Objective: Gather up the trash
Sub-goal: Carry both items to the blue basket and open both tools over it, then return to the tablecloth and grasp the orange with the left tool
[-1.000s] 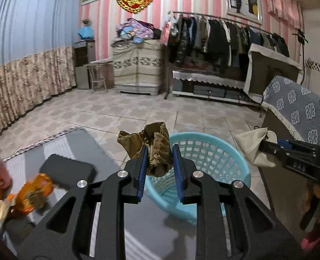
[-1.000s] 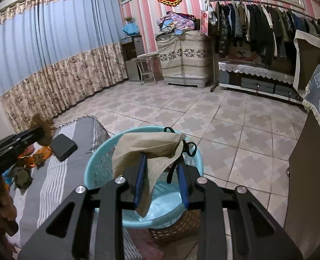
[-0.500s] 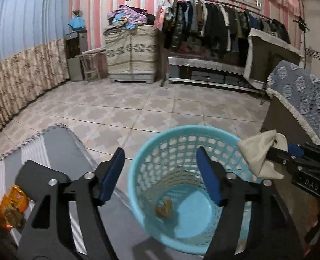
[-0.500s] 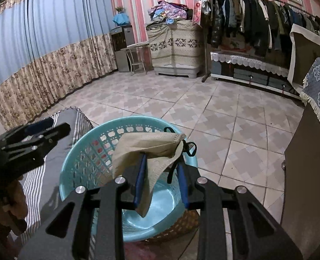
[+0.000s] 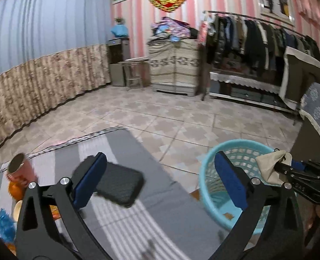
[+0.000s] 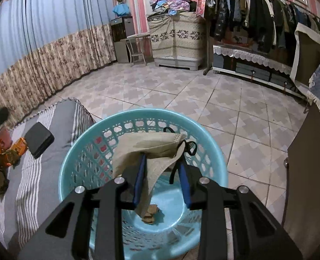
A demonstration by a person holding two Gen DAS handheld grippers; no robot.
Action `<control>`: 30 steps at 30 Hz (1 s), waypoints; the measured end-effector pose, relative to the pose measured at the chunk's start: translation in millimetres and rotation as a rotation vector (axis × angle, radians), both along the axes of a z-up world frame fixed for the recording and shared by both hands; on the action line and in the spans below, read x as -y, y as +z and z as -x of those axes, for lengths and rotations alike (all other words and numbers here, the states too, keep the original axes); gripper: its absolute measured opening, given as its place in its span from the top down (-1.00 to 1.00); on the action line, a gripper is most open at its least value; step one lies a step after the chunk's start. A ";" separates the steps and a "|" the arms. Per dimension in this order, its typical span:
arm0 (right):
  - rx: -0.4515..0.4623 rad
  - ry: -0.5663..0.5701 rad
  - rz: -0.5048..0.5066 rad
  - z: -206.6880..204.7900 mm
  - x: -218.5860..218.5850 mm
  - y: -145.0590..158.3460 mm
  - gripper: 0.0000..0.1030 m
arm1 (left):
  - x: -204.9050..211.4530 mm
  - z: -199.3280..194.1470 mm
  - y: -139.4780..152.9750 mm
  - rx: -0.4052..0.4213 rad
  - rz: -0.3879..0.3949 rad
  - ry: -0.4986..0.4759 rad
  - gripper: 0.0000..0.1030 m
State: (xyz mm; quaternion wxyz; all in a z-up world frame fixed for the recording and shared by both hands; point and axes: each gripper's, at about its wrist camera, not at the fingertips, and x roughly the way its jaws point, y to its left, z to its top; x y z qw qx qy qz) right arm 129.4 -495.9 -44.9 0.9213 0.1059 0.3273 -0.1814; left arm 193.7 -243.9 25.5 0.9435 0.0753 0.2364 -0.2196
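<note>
A light-blue plastic basket (image 6: 151, 113) stands on the floor beside the cloth-covered table (image 6: 58, 119). A brown crumpled wad (image 6: 151, 213) lies at the bottom of the basket. My right gripper (image 6: 162, 160) hovers over the basket, its jaws starting to open with a beige face mask (image 6: 151, 145) still pinched between them, black ear loops dangling. In the left wrist view the same mask (image 5: 268, 169) shows at the right above the basket (image 5: 235, 144). My left gripper (image 5: 160, 162) is opening wide with nothing between its fingers, between the table and the basket.
A black flat case (image 5: 121, 186) lies on the grey striped cloth (image 5: 138, 216). A pink cup (image 5: 19, 169) and orange wrappers (image 6: 12, 149) sit at the table's left end. A dark cabinet (image 6: 307, 173) stands right of the basket. Tiled floor stretches beyond.
My left gripper let the brown wad drop into the basket, spread wide and swung left toward the table. My right gripper carried the mask lower, over the basket's middle.
</note>
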 end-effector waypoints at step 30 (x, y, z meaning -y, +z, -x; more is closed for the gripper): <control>0.162 0.076 0.064 34.0 -99.3 70.1 -0.79 | -147.0 57.5 51.9 0.093 0.056 0.203 -0.89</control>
